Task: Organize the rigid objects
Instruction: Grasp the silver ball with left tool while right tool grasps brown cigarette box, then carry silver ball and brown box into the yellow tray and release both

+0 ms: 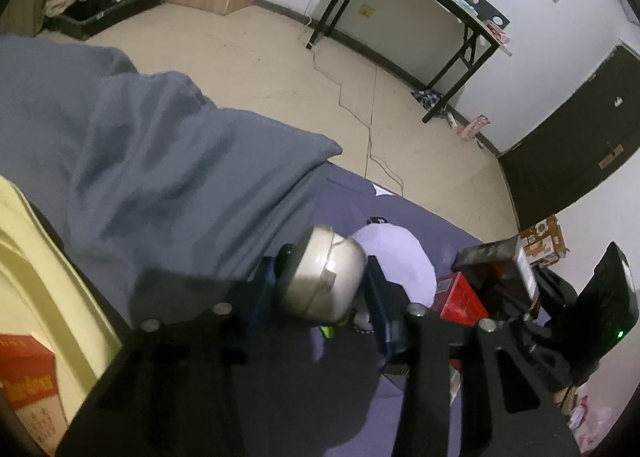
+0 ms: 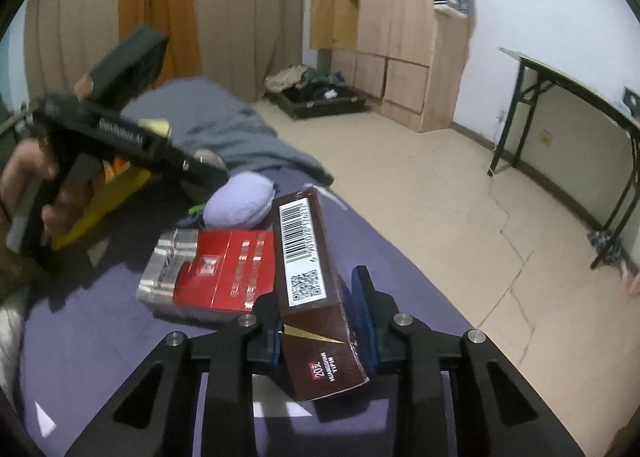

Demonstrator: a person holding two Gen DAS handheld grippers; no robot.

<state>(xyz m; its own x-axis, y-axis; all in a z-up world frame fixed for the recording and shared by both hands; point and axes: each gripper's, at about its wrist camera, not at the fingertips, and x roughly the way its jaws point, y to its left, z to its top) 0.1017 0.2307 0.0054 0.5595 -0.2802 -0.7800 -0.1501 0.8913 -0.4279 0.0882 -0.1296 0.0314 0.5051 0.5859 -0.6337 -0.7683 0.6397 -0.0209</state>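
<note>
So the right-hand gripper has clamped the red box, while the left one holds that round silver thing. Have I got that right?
Not quite. In the right wrist view the right gripper is clamped on the brown box with the barcode; the red box lies untouched beside it on the purple sheet. The left gripper does hold the round silver object, as the left wrist view shows.

You have two grippers (image 2: 316, 309) in view and one hand (image 2: 36, 185). On the bed you can count one silver ball (image 1: 324, 277), one brown box (image 2: 310, 257), one red box (image 2: 224, 269), one yellow box (image 2: 104, 201) and one pale purple ball (image 2: 240, 197).
</note>
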